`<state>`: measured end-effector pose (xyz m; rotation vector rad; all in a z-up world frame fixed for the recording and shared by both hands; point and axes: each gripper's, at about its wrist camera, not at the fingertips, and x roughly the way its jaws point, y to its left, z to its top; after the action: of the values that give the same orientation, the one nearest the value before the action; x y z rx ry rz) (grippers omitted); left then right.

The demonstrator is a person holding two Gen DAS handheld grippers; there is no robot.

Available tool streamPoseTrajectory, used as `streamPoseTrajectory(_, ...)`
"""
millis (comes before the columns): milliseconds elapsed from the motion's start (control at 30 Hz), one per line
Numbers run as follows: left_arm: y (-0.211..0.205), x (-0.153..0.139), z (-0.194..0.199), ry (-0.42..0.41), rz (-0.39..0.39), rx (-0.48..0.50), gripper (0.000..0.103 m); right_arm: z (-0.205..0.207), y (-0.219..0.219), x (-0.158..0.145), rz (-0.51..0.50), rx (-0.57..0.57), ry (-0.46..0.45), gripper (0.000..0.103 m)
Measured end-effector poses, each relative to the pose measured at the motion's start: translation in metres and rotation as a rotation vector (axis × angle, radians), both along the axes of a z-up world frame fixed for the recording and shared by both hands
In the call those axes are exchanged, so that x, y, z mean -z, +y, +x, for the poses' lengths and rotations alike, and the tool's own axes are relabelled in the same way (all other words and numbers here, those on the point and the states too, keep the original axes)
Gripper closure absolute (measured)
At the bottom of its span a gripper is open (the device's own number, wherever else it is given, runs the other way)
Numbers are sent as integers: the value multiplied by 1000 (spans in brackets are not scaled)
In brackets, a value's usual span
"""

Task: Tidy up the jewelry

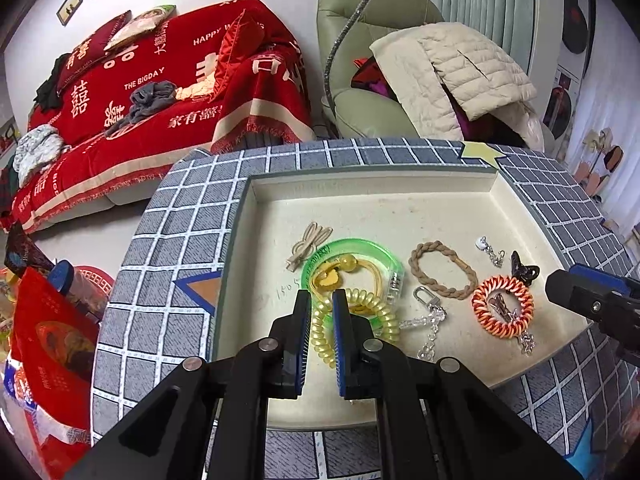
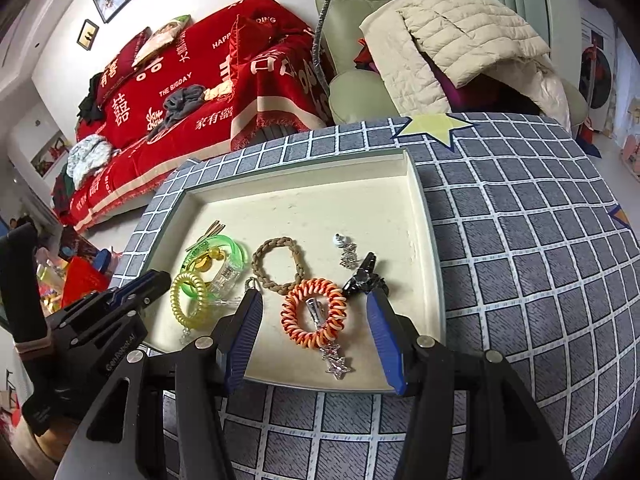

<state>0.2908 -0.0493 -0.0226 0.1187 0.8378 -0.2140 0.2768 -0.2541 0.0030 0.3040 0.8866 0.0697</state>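
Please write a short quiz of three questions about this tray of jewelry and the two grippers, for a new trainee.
1. True or false: the right gripper is wide open, with the orange coil lying between its fingers.
2. Which item does the left gripper have its fingers around?
A. the braided band
B. the yellow coil
C. the black clip
3. Fill in: all the jewelry lies inside a cream ____.

Key:
1. True.
2. B; the fingers stand narrow on either side of a strand, though a firm grip cannot be confirmed.
3. Tray.
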Motion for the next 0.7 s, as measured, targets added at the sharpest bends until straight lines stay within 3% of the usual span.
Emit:
streamPoseTrajectory(600, 13, -11, -2, -11, -28, -31, 71, -4, -5, -1, -6, 8, 0, 45)
streamPoseTrajectory(633, 14, -12, -2, -12, -28, -33, 64, -4, -5, -2, -7, 8, -1, 45)
streamPoseTrajectory(667, 15, -13, -3, -13, -28, -37, 44, -5, -5, -3, -10, 9, -2, 45)
streamPoseTrajectory(700, 16, -14, -3, -10, -22, -51, 0, -5, -5, -4, -13, 10, -3, 45)
